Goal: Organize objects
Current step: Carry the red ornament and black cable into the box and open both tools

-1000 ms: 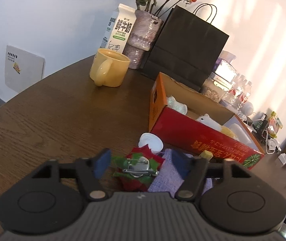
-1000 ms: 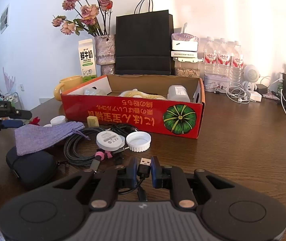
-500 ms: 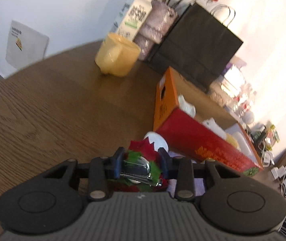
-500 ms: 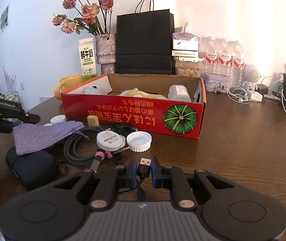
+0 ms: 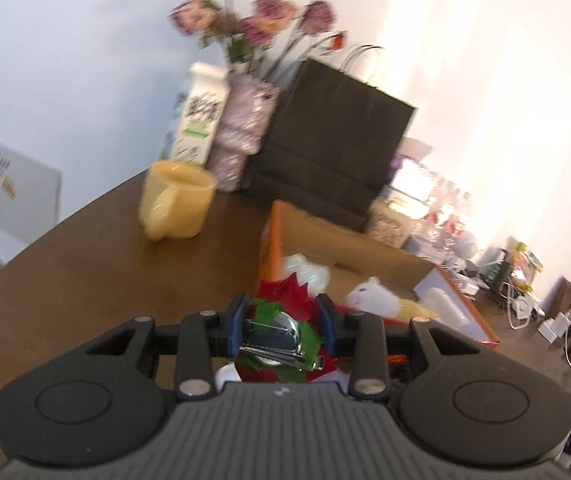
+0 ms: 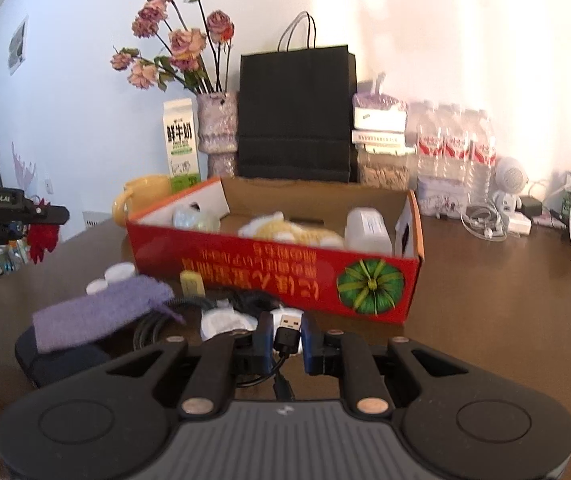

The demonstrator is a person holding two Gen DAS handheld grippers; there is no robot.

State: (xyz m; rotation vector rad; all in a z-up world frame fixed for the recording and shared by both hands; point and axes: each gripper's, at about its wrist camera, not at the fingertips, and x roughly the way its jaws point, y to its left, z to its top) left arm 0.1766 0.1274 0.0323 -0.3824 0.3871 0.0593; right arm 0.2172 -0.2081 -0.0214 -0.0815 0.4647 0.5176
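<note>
Surface: brown wooden table (image 6: 485,300), white wall behind.
Left gripper (image 5: 283,330): my jaws have just been closing; they now clench a red-and-green flower clip (image 5: 281,320) with a metal clasp, lifted clear of the table.
Right gripper (image 6: 287,338): my blue pads (image 6: 311,340) are clamped on the black USB plug (image 6: 287,326) of a cable.
Red box (image 6: 245,260): at 12 o'clock from my right gripper, open-topped, holding a yellow plush and a white container.
Purple cloth (image 6: 97,310): at 10 o'clock, draped over a dark pouch (image 6: 57,356).
Yellow mug (image 5: 175,200): at 11 o'clock from my left gripper.
</note>
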